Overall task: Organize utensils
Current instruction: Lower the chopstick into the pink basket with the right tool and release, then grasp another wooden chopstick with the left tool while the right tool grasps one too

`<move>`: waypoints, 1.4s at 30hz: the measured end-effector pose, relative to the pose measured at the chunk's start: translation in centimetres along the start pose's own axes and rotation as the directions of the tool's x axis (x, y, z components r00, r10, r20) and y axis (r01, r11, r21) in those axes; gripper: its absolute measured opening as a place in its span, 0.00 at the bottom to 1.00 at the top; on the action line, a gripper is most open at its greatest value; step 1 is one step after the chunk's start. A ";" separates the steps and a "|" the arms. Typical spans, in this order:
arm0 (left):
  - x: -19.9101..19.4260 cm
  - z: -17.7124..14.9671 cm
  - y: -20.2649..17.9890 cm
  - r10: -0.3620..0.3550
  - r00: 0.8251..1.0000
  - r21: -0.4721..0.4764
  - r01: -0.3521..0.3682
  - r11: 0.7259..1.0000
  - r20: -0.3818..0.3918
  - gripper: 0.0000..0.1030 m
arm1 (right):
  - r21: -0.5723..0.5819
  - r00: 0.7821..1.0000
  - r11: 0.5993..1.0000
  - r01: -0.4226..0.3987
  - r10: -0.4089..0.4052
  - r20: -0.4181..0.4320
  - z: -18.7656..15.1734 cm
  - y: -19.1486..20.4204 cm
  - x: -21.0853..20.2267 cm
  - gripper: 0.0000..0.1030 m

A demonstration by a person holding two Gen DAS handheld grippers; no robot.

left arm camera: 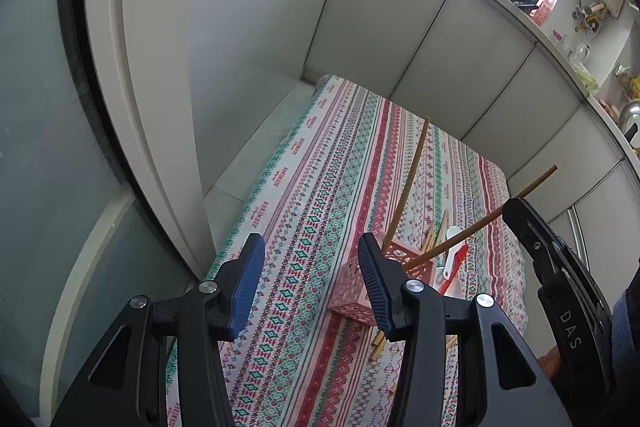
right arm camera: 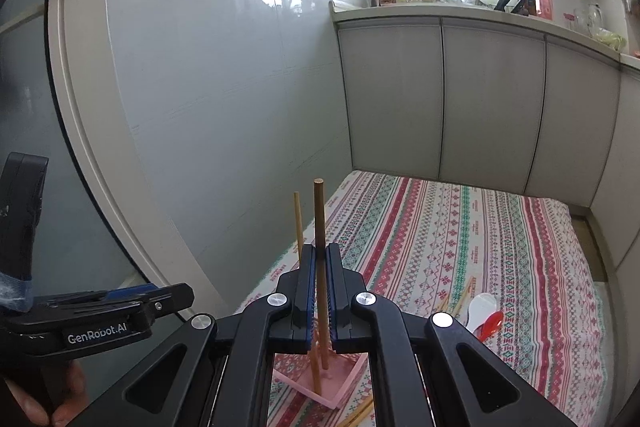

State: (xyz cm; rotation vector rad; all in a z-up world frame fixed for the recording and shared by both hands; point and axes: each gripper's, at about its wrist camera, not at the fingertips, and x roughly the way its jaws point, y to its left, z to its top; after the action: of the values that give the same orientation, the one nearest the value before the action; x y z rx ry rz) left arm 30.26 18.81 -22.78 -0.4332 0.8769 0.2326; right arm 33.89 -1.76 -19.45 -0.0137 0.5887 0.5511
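- The right gripper [right arm camera: 319, 259] is clamped on a brown chopstick [right arm camera: 319, 223], its lower tip inside the pink holder [right arm camera: 340, 383].
- The left gripper [left arm camera: 311, 277] stands with jaws apart and empty, just beside that holder.
- A second chopstick [left arm camera: 406, 187] leans in the holder.
- A white spoon [right arm camera: 482, 307], a red spoon [right arm camera: 492, 323] and loose chopsticks [right arm camera: 456, 297] lie nearby on the striped tablecloth [right arm camera: 500, 227].

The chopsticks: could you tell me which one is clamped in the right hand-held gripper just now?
The darker brown chopstick, clamped between the right hand-held gripper; the paler chopstick stands free in the pink holder, and others lie on the tablecloth.
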 end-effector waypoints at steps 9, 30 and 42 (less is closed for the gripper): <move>0.1 -0.2 -0.3 0.008 1.000 0.012 -0.008 1.000 -0.002 0.50 | 0.048 0.999 0.999 -0.021 0.023 -0.029 -0.3 -0.9 0.8 0.09; -2.1 -2.1 -5.6 -0.081 0.995 0.191 0.070 0.979 0.053 0.50 | 0.395 0.979 0.897 0.201 -0.172 -0.108 -1.8 -16.0 -6.1 0.16; -0.8 -9.8 -18.6 -0.175 0.984 0.513 0.172 0.841 -0.042 0.50 | 0.640 0.934 0.700 0.316 -0.113 -0.338 -8.2 -25.2 -6.8 0.16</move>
State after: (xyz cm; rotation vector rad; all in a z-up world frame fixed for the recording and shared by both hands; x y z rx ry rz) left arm 29.86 -2.18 -22.62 -0.0059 0.8486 -0.1728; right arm 37.47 -28.03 -26.28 0.5563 1.0296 0.0628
